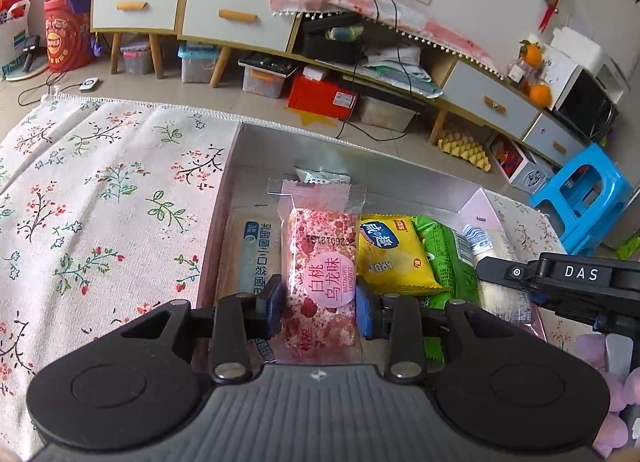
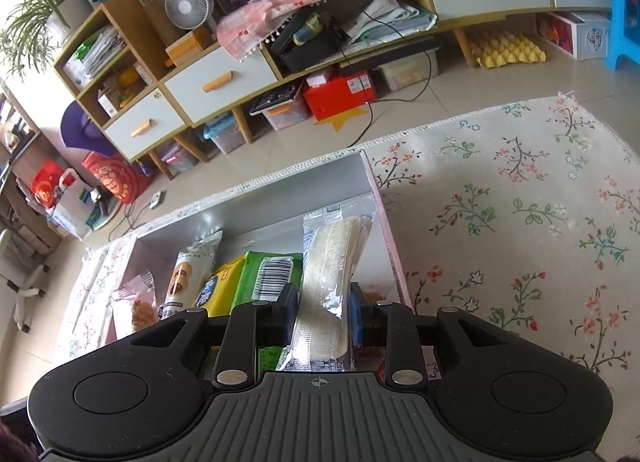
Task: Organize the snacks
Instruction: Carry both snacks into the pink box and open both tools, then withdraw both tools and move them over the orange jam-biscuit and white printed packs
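My left gripper is shut on a pink peach-oolong snack packet, held over the open grey box. In the box lie a blue-and-clear packet, a yellow packet, a green packet and a white packet. My right gripper is shut on a clear packet of pale wafer, held over the right side of the same box. Beside it lie the green packet, the yellow packet, a cookie tube packet and a small pink packet. The right gripper body shows at the right of the left wrist view.
The box sits on a floral tablecloth. Beyond the table edge are the tiled floor, a low cabinet with drawers, storage bins, a red box, cables and a blue stool.
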`<state>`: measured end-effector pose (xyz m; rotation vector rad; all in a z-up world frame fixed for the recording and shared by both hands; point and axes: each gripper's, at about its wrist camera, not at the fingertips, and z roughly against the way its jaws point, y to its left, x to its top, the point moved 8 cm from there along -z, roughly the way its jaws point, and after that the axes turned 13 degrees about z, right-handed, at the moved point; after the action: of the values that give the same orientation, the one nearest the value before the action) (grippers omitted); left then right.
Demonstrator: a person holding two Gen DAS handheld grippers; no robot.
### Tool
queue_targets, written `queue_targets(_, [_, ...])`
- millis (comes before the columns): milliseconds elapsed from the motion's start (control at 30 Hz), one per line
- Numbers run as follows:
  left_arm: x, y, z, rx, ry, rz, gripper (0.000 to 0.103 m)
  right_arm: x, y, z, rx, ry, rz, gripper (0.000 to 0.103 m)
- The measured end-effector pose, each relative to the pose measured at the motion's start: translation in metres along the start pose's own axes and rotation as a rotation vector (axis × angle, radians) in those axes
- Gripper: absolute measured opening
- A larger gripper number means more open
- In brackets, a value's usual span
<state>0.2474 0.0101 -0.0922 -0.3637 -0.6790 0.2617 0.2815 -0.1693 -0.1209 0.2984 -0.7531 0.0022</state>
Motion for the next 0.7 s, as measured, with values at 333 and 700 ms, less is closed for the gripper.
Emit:
queue_targets(333, [-0.002,-0.01,0.007,-0.007,0.001,-0.022,0.059,0.005,0.003,0.019,0.041,-0.013,-0.022,0.06])
queue_targets(700, [-0.011,-0.016,0.035,0.02,0.022,-0.07,0.089,-0.002,0.02,0.057,0.018,0.044,0.033,0.083])
